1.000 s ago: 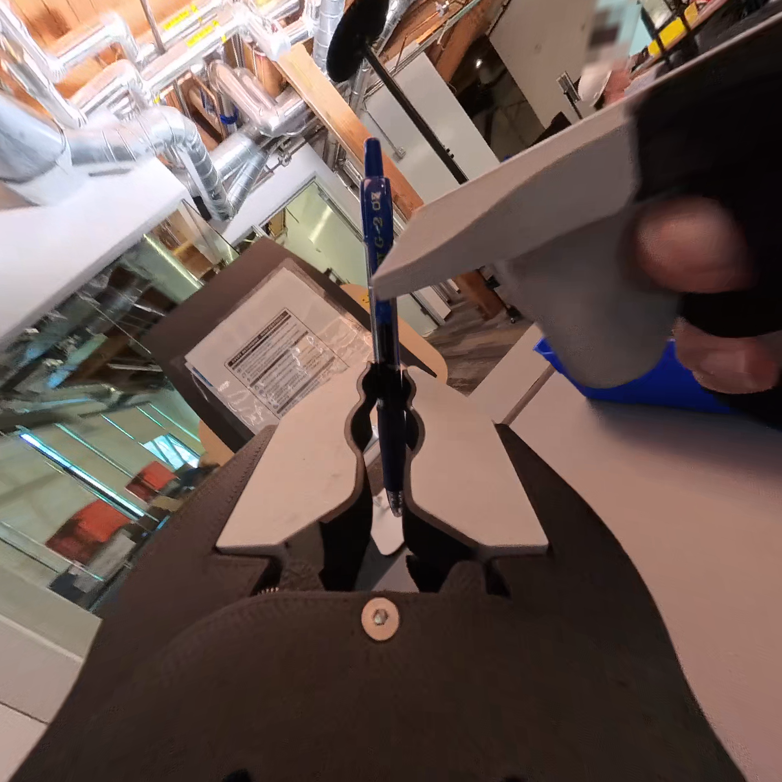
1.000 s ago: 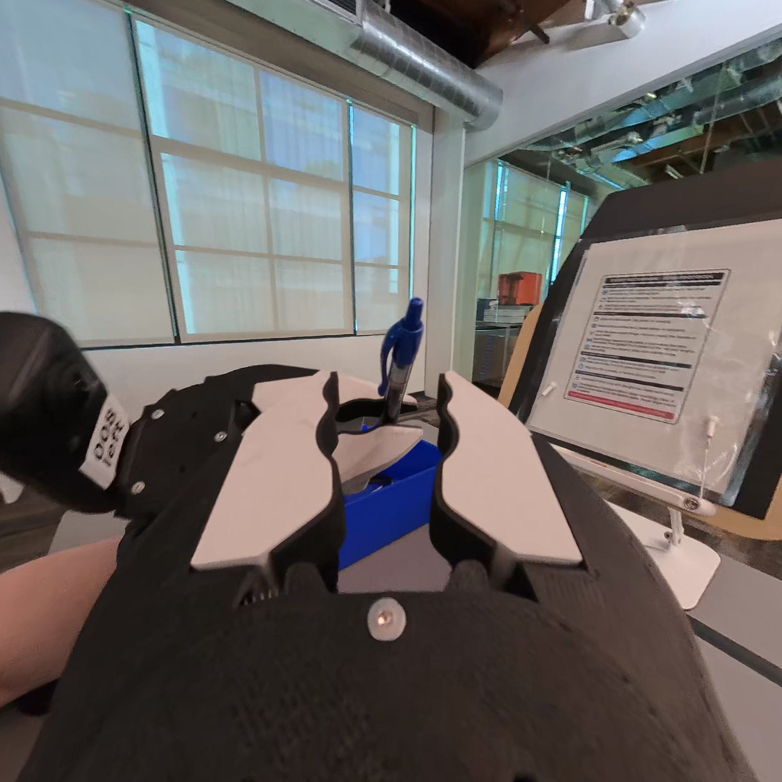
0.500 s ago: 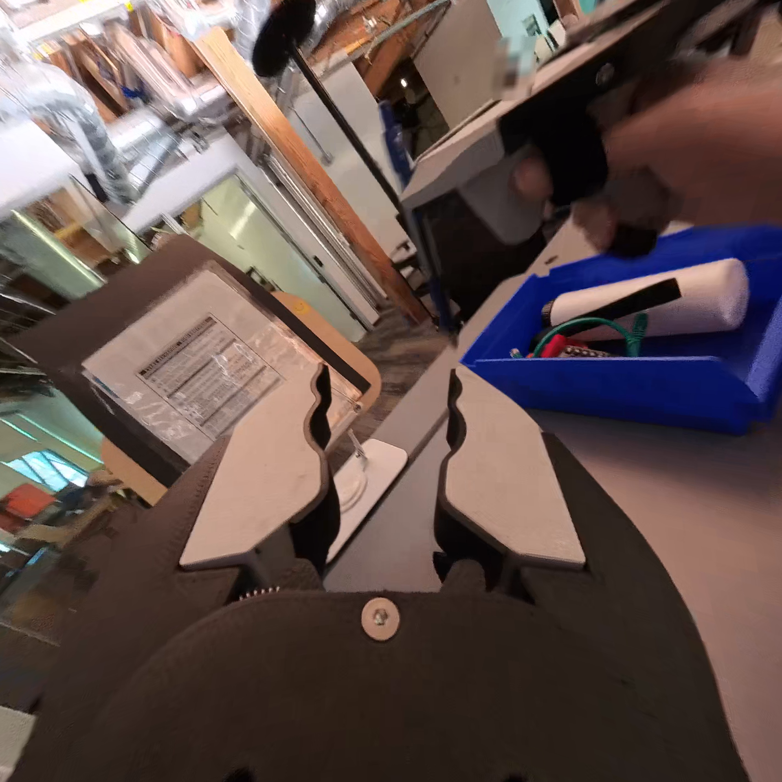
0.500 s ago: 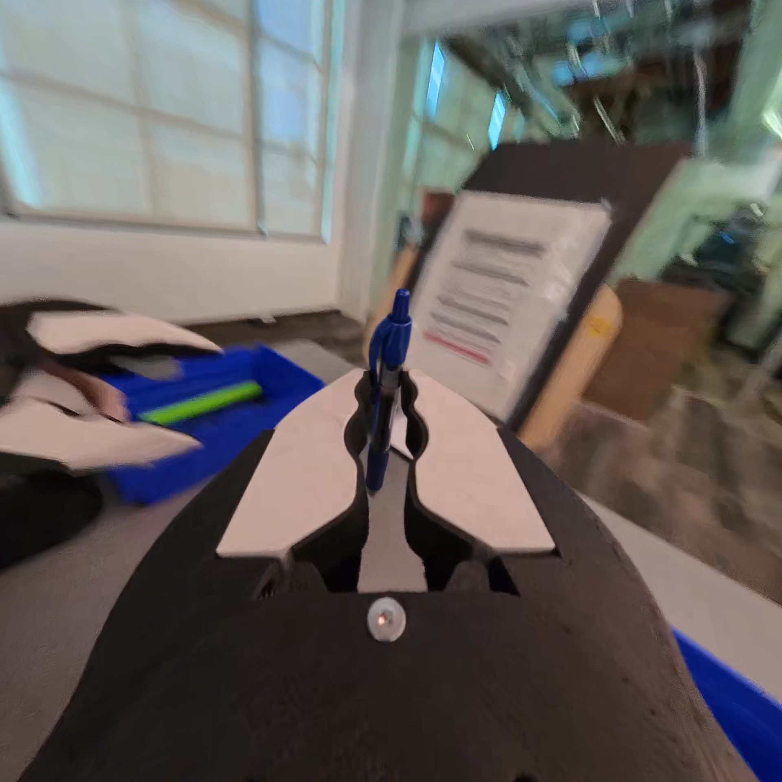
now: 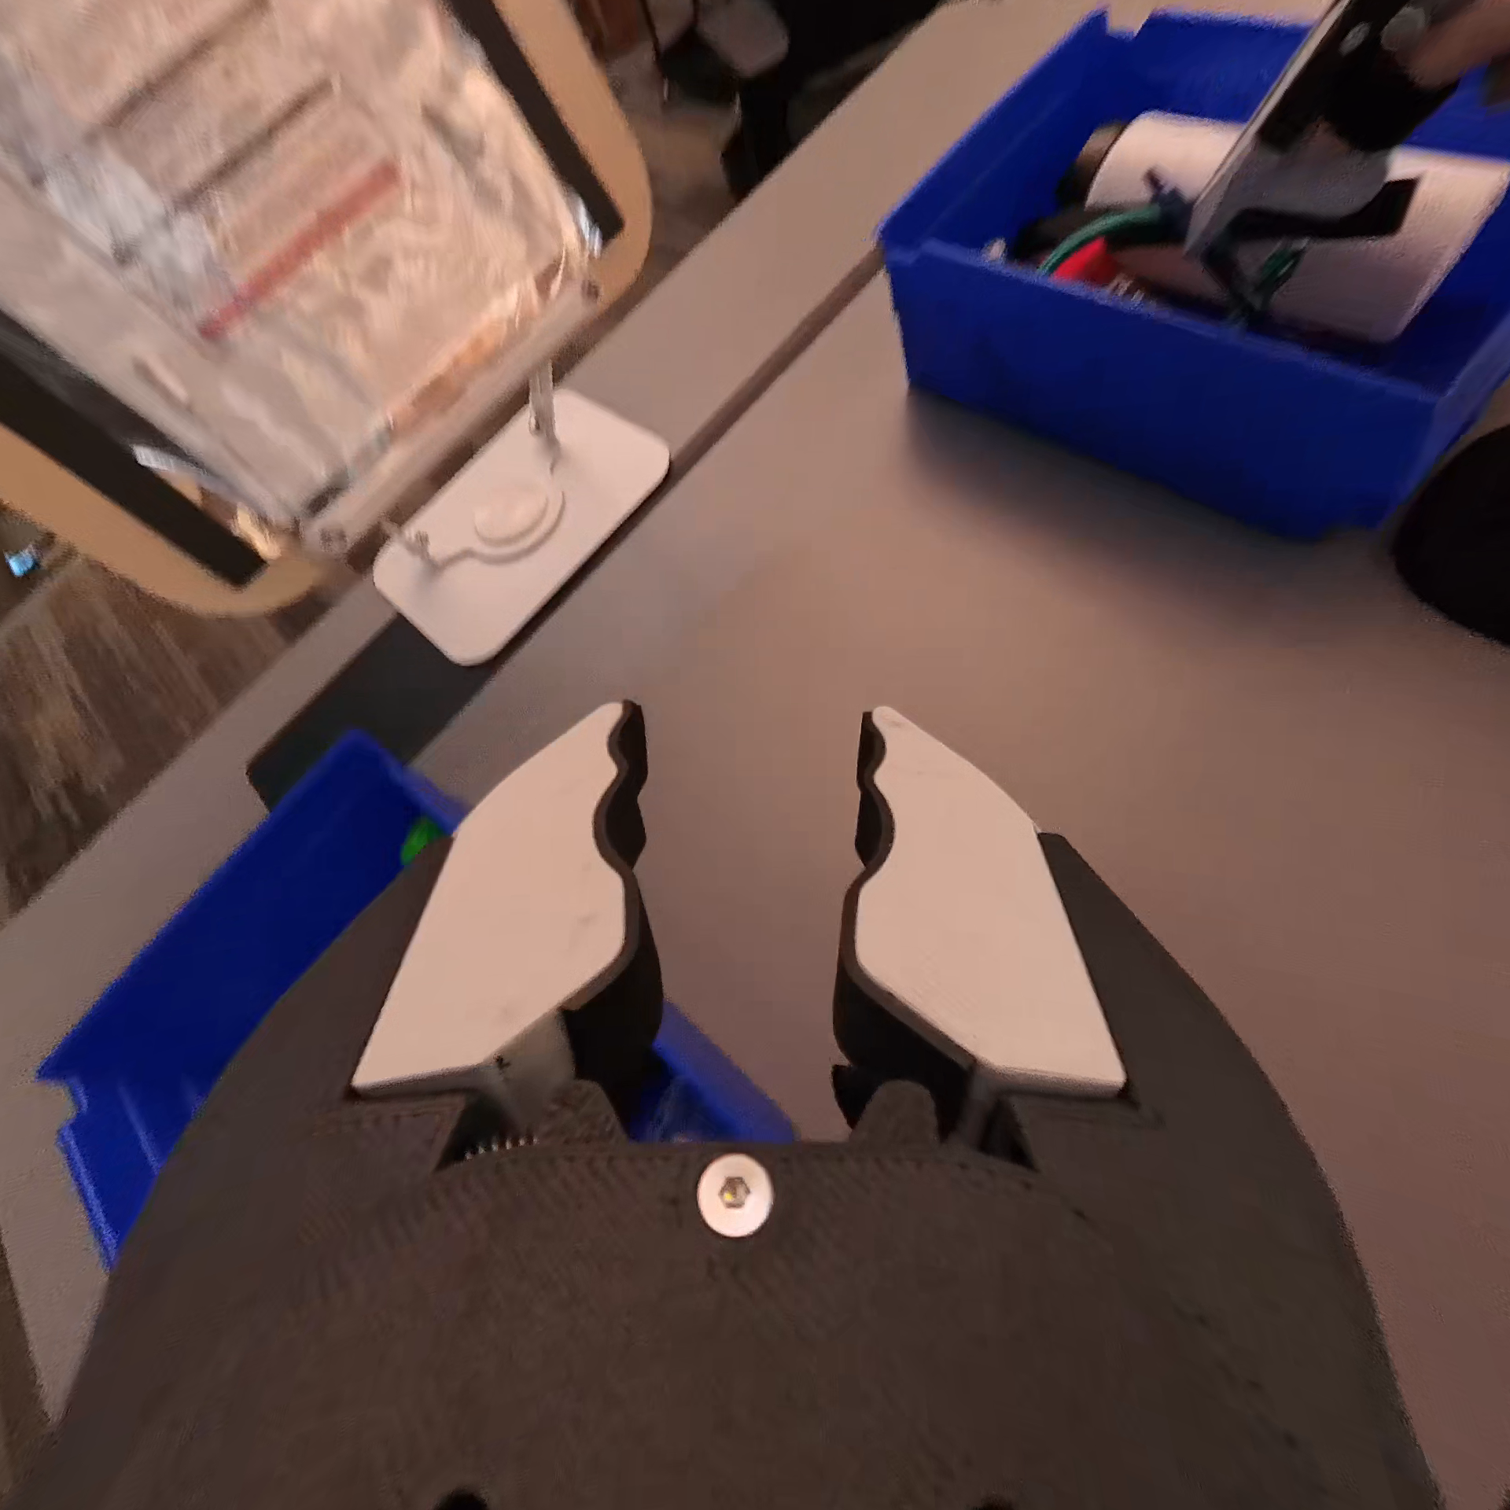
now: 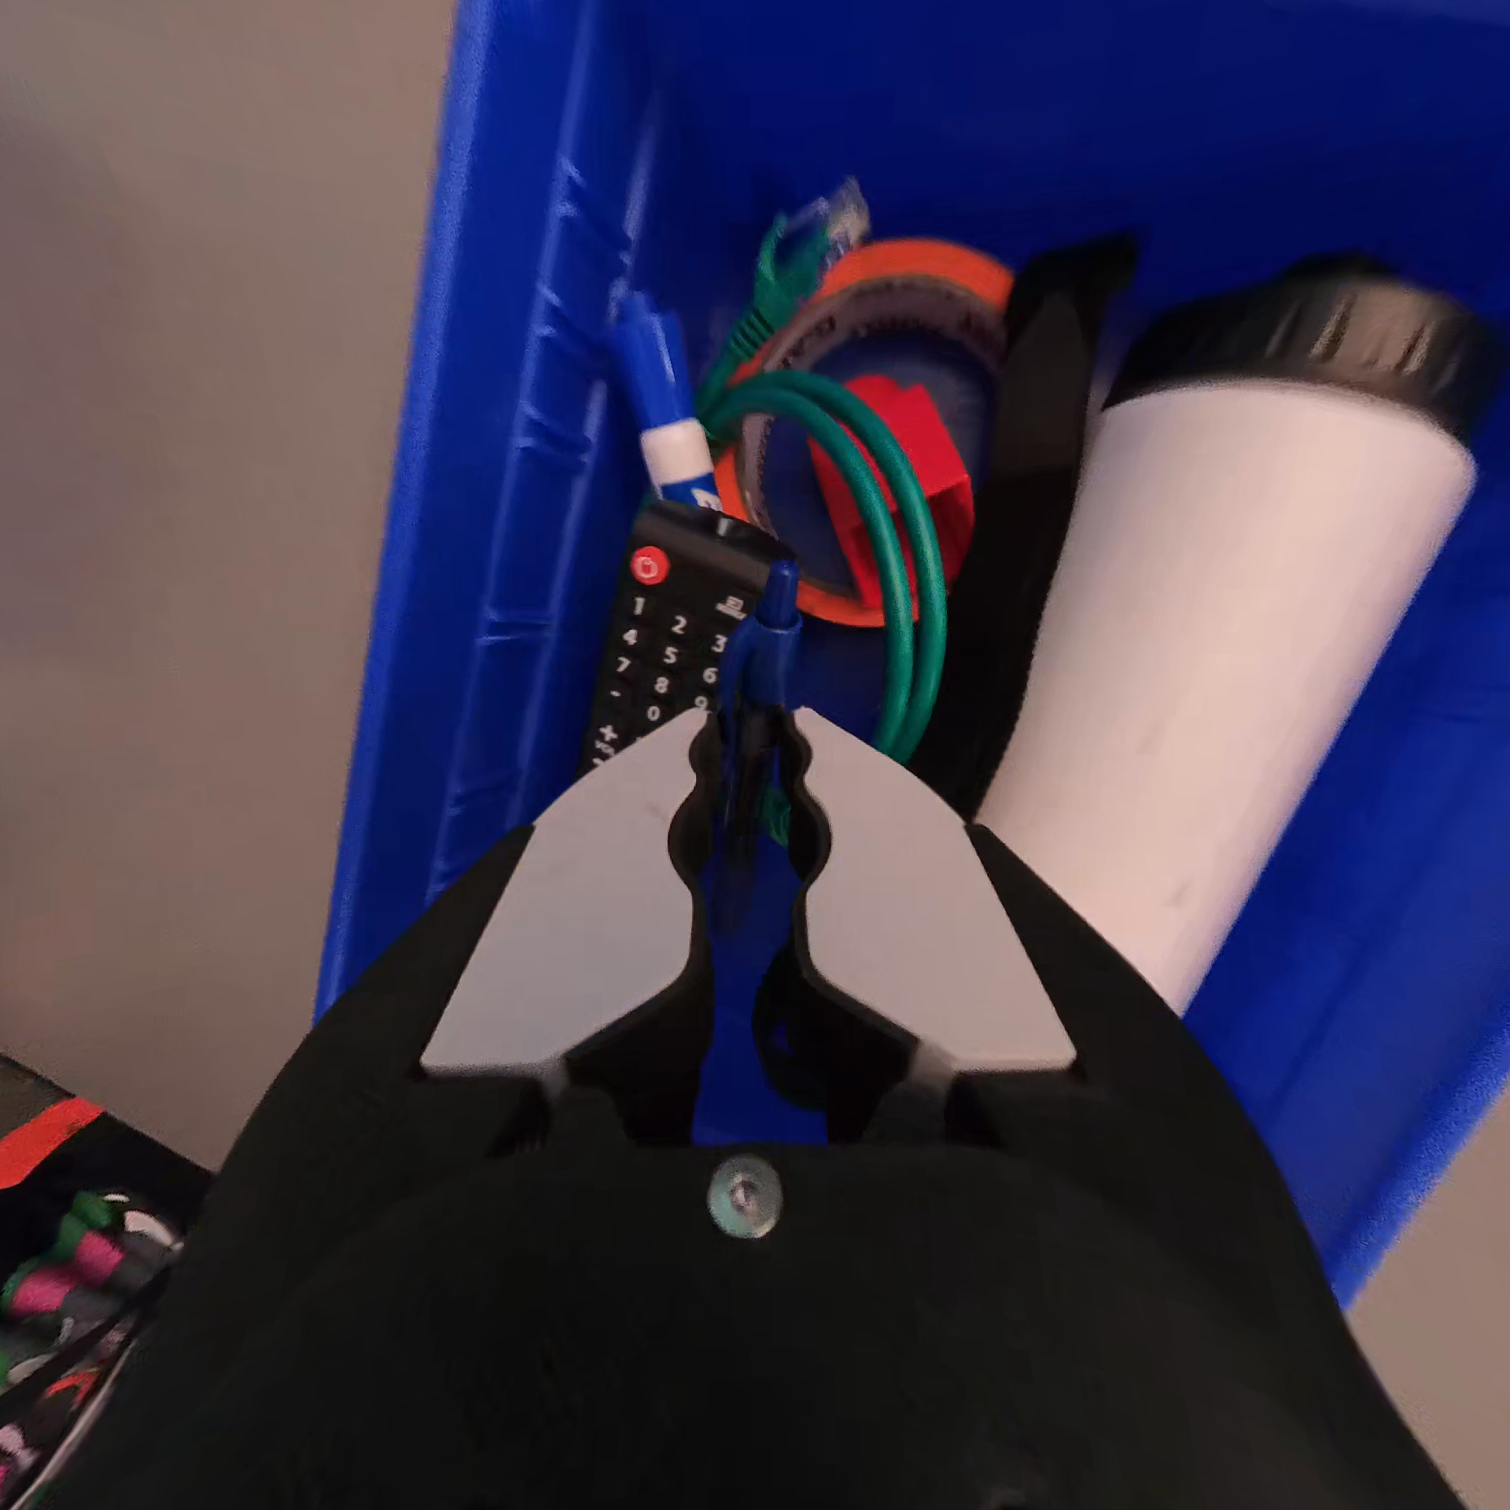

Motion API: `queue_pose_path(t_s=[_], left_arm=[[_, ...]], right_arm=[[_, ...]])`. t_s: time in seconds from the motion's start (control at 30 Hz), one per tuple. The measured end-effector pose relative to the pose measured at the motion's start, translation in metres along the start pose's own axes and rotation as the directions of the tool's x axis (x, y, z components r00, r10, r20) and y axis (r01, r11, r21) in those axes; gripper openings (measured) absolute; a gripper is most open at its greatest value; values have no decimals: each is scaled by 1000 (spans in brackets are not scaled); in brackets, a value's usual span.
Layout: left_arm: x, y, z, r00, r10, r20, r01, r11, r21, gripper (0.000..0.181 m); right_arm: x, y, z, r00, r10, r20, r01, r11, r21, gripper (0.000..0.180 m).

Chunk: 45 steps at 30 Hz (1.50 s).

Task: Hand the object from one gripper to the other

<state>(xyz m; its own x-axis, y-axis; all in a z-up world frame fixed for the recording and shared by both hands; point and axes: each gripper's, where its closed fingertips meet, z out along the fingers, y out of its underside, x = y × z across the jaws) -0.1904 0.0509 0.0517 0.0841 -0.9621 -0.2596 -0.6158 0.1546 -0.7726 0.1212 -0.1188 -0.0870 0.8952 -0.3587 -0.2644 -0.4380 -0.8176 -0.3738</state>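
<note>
Hovering above grey surface (image 5: 1021, 637), left hand-held gripper (image 5: 748, 723) wide, empty; blue bin (image 5: 1144, 392) beyond. Clamped in right hand-held gripper (image 6: 752, 719): blue pen (image 6: 756, 694), long axis along fingers, directly over blue bin, remote (image 6: 666, 645) beneath.

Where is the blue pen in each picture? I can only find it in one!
Left wrist view: no pen to be made out; the left gripper is open and empty, and the right gripper is blurred at the top right.
Right wrist view: the blue pen sits in the middle, pinched in the right gripper.
Shared landmark: the blue bin with the white bottle inside.
</note>
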Motion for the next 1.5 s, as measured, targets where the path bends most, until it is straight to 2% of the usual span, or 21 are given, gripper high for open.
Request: queue_pose_path(t_s=[0.1,0.17,0.23,0.33,0.53,0.63,0.77,0.97,1.23,1.5], left_arm=[[-22,29,-4,998,-62,22,65,990,-124,45],[-43,53,-8,989,-130,70,142,966,-216,41],[-67,87,-14,966,-209,151,248,911,-328,36],[-99,141,-22,908,-325,265,415,785,-460,35],[-133,196,-9,818,-496,290,573,657,-491,37],[-141,223,-1,783,-535,319,615,585,-529,35],[-137,258,-8,748,-541,385,643,446,-623,37],[-122,279,-24,738,-511,441,636,309,-707,42],[-116,282,-33,731,-471,494,645,242,-725,34],[-103,295,-34,706,-505,497,638,147,-756,34]], right_arm=[[3,10,15,999,33,26,-30,996,-80,17],[3,8,15,1000,13,14,-12,997,-77,18],[6,3,8,999,-21,-35,19,998,-53,24],[4,-9,-9,995,-60,-82,63,998,28,31],[-13,-35,-55,978,-144,-152,178,954,242,33],[-26,-44,-74,972,-166,-166,214,917,336,32],[-37,-49,-87,965,-198,-174,253,884,393,31],[-33,-45,-79,961,-210,-181,262,900,349,31],[-27,-42,-71,950,-228,-213,286,911,298,32],[-27,-42,-69,942,-245,-228,305,908,286,32]])
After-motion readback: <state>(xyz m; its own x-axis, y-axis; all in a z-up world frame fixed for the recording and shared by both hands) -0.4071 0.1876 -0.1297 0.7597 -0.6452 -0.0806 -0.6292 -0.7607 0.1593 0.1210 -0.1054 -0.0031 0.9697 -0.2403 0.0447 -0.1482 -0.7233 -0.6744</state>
